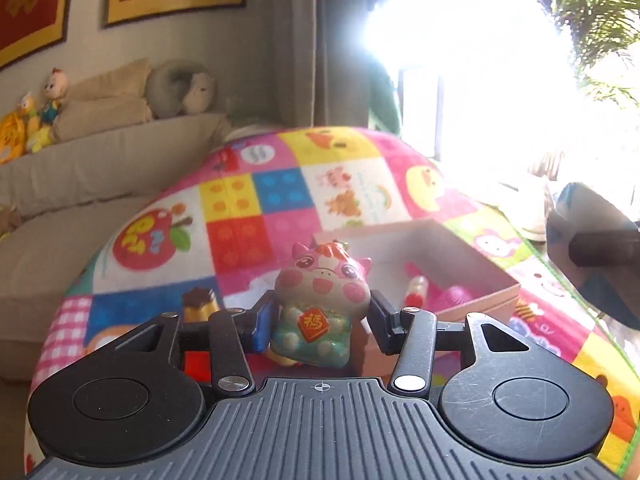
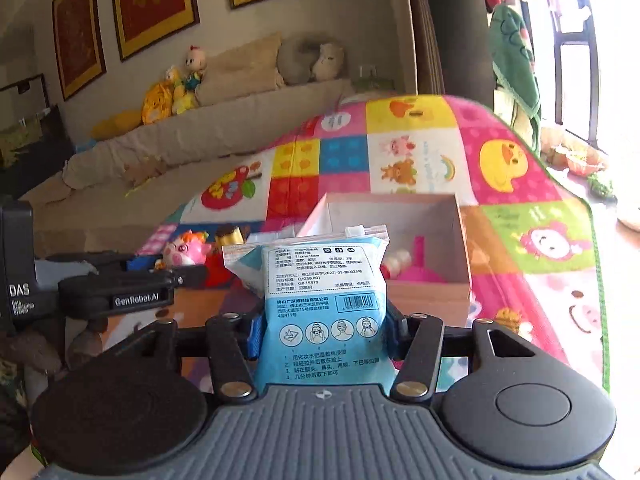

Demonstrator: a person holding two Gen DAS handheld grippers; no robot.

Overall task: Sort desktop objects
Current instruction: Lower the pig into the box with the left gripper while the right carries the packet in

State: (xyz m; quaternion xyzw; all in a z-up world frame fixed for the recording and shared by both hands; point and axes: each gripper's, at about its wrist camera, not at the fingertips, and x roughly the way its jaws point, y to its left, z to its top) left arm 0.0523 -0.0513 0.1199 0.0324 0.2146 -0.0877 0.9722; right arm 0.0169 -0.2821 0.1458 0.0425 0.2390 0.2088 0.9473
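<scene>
My left gripper (image 1: 320,322) is shut on a pink cow figurine (image 1: 322,300) with a green body, held upright just left of the open pink cardboard box (image 1: 476,304). My right gripper (image 2: 322,330) is shut on a blue zip pouch (image 2: 320,300) of cotton pads, held upright in front of the same box (image 2: 432,296). The box holds a pink item (image 2: 420,268) and a small red-and-white tube (image 2: 396,262). The left gripper (image 2: 116,294) and the cow (image 2: 186,250) also show at the left of the right wrist view.
A colourful patchwork cloth (image 1: 280,196) covers the table. A small pudding toy (image 1: 200,304) stands on it left of the cow. A beige sofa (image 1: 100,160) with plush toys lies behind. A bright window is at the right.
</scene>
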